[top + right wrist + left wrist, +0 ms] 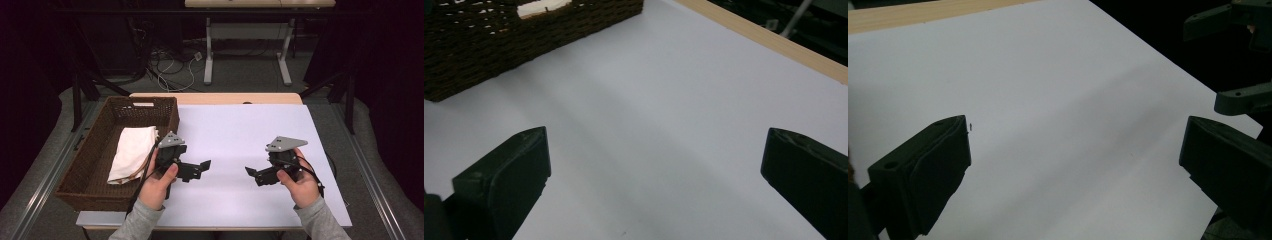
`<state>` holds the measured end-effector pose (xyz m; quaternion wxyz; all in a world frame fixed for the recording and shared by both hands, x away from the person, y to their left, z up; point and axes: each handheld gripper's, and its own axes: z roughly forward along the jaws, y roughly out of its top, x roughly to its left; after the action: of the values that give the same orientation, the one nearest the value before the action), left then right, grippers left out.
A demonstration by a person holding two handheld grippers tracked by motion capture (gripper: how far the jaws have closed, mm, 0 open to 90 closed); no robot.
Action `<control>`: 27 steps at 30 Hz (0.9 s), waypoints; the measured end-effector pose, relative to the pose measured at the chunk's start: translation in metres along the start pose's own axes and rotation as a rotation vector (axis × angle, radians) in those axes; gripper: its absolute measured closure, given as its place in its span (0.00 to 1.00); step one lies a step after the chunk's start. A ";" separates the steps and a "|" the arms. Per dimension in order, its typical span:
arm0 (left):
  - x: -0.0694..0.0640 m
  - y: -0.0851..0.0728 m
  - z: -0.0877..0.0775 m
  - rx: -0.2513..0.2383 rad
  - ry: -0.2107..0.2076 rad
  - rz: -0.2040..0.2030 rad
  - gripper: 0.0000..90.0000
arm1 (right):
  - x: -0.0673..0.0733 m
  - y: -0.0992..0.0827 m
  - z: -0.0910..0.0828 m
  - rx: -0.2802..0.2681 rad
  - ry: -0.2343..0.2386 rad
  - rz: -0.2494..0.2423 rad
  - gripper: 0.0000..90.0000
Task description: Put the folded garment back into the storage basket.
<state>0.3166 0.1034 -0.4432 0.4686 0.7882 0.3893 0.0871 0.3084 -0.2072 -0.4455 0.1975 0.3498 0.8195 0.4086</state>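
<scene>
Two grippers, one basket, one cloth. Taking the basket (90, 165) as landmark, at the table's left edge: the folded white cloth (132, 150) lies inside it, against its right wall, which I judge to be put away. Just right of the basket I hold the left gripper (202, 167), jaws apart, empty. Farther right, the right gripper (251, 174) faces it, jaws apart too, over the bare white sheet (235, 130), seemingly idle.

A lab-like recording room: black curtains (30, 75) surround the table (215, 98), loose cables (172, 67) sprawl across grey carpet, and a height-adjustable desk (247, 30) stands behind.
</scene>
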 end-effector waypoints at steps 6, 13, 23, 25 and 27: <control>-0.002 -0.020 0.028 0.003 0.030 0.027 0.01 | -0.009 -0.028 -0.004 -0.026 -0.045 0.043 0.00; -0.003 -0.039 0.056 0.034 0.014 0.058 0.00 | -0.015 -0.059 0.005 -0.009 -0.074 0.089 0.00; 0.011 -0.059 0.064 -0.008 0.030 -0.007 0.00 | -0.033 -0.085 0.017 -0.030 -0.111 0.172 0.00; 0.014 -0.064 0.066 -0.003 0.041 -0.024 0.00 | -0.039 -0.090 0.019 -0.033 -0.114 0.203 0.00; 0.016 -0.068 0.070 0.006 0.032 -0.043 0.00 | -0.045 -0.095 0.022 -0.023 -0.121 0.232 0.00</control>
<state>0.3264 0.0851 -0.5404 0.4620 0.7795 0.4137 0.0884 0.3133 -0.2690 -0.5329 0.2020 0.4642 0.7553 0.4162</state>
